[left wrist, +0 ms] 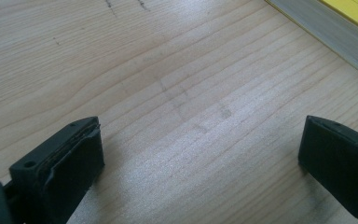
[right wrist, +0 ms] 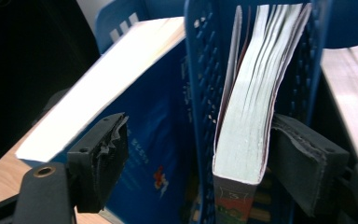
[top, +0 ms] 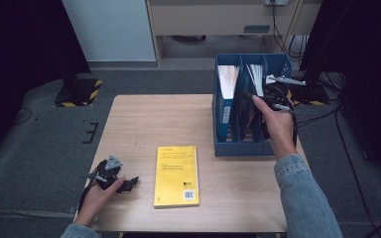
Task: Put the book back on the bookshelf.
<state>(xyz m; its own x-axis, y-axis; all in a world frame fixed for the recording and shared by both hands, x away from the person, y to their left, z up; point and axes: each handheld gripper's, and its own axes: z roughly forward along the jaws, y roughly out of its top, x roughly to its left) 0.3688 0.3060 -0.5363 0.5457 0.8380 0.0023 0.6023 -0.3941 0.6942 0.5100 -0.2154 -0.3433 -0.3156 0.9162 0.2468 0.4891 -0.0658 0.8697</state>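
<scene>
A blue file rack (top: 250,146) stands at the table's right side with books upright in its slots. My right gripper (top: 278,94) reaches into it from above. In the right gripper view, my right gripper (right wrist: 198,140) stands open astride a rack divider (right wrist: 200,70) and a soft-cover book (right wrist: 249,116). Its right pad lies against that book's cover, and its left pad hangs free in front of a blue book (right wrist: 163,140). A yellow book (top: 177,174) lies flat at the table's front. My left gripper (top: 129,183) rests open to that book's left, over bare wood (left wrist: 168,70).
The table (top: 144,119) has bare wood at its left and middle. The yellow book's page edge (left wrist: 326,32) crosses the upper right of the left gripper view. Dark stands and cables sit on the floor behind and to the right.
</scene>
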